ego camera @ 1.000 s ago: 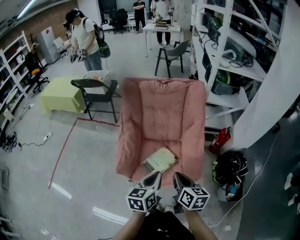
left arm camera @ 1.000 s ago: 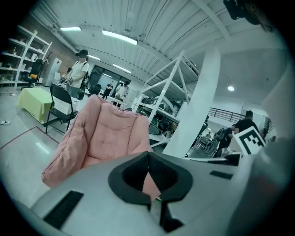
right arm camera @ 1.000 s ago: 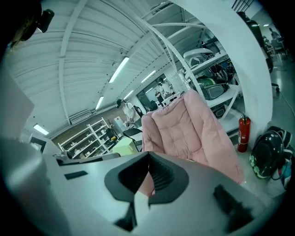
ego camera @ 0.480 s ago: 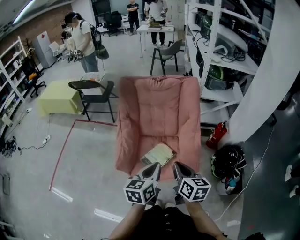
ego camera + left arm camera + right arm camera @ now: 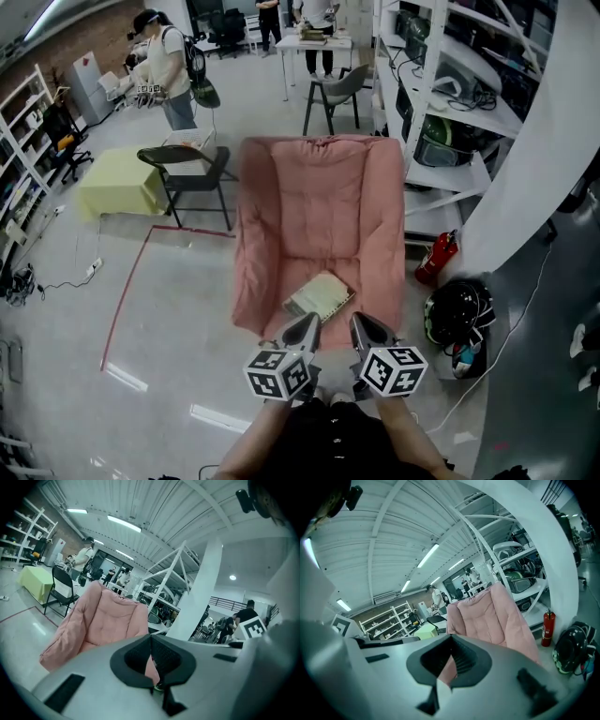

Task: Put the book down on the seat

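A pale book (image 5: 320,297) lies flat on the front of the seat of the pink padded chair (image 5: 323,202). Both grippers hang side by side just in front of the chair's front edge, apart from the book. My left gripper (image 5: 302,332) is shut with nothing in it, and so is my right gripper (image 5: 366,329). In the left gripper view the pink chair (image 5: 105,620) rises beyond the shut jaws. In the right gripper view the pink chair (image 5: 487,616) stands ahead, also past shut jaws. The book is hidden in both gripper views.
A black folding chair (image 5: 187,180) and a yellow-covered box (image 5: 122,185) stand left of the pink chair. White shelving (image 5: 450,103), a red fire extinguisher (image 5: 436,258) and a black helmet (image 5: 457,328) are on the right. People stand at the back.
The book lies in the same place on the seat. Both grippers stay shut and close together below it; the head view has shifted only slightly.
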The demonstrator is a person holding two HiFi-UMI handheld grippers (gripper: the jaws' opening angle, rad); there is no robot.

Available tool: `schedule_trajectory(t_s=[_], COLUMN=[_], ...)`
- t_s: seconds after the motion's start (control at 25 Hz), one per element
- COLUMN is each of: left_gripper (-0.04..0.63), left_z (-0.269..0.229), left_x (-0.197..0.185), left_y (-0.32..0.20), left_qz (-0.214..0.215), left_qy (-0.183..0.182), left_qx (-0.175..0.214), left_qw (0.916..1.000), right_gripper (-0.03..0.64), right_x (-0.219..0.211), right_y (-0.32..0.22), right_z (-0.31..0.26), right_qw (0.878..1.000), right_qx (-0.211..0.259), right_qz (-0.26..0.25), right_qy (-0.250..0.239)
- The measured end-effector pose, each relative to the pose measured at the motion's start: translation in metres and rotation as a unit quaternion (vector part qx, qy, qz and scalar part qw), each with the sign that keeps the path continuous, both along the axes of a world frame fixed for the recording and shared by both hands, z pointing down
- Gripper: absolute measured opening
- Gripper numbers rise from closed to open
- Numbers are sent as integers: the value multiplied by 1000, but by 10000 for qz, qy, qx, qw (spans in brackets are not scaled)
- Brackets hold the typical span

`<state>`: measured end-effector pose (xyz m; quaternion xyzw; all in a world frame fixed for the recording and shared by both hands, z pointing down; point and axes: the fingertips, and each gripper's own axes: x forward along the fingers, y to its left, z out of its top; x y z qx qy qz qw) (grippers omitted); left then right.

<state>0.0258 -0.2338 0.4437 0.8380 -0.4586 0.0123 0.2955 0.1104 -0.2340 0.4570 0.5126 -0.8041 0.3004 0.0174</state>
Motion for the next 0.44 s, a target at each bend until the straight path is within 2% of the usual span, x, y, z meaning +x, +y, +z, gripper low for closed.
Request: schedule_trajectory(t_s=[0.44], left_gripper=[11], left_z=[11], left_x=[0], left_y=[2], left_qz=[-163], left_qy=[135], left_qx=[-195], left_qw=[9996], right_gripper=[12], right_x=[2], right_y=[7], right_z=[7], right_qw=[9999], right_qx=[-119], right_qz=[-79], right_qy=[-97])
